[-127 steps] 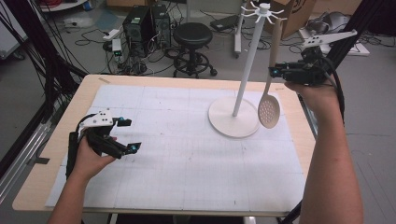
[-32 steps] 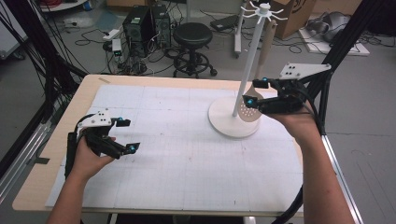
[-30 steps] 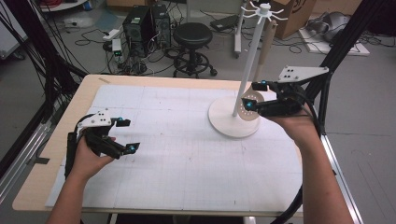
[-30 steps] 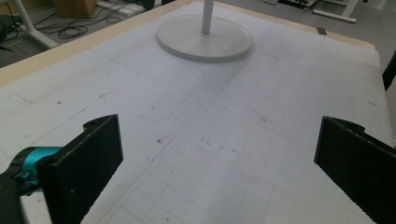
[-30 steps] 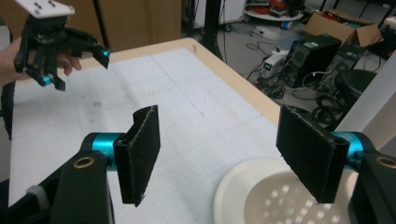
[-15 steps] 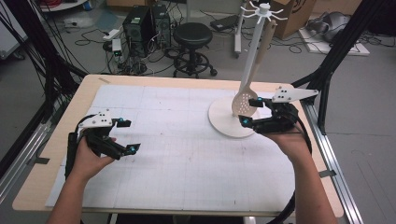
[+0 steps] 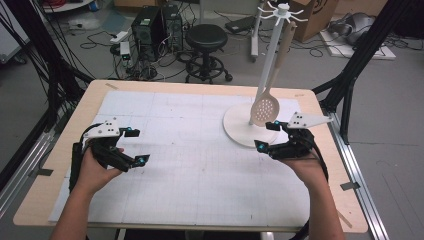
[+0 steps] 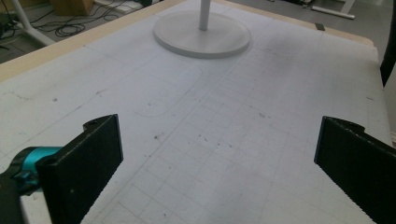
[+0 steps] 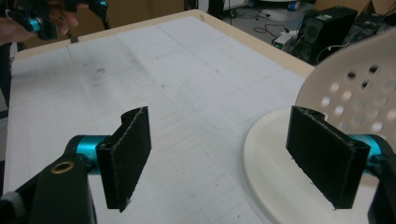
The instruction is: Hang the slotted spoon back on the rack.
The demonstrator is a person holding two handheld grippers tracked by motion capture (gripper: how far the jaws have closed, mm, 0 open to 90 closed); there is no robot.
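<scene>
My right gripper (image 7: 270,135) hung spread and empty just near the hanging skimmer (image 7: 265,107), so a careless nudge could have knocked it off its hook.

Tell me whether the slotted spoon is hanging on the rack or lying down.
Hanging: the slotted spoon dangles from the rack, bowl above the base, free of the open right gripper.

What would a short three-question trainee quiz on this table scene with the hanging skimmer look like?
1. True or false: the right hand-held gripper clamps the slotted skimmer.
2. The skimmer hangs from: A) the white stand B) the stool C) the left hand-held gripper
3. What surface is the stand's round base on?

Key: 1 false, its jaws stand open beside the skimmer; 2 A; 3 the white gridded mat.
</scene>
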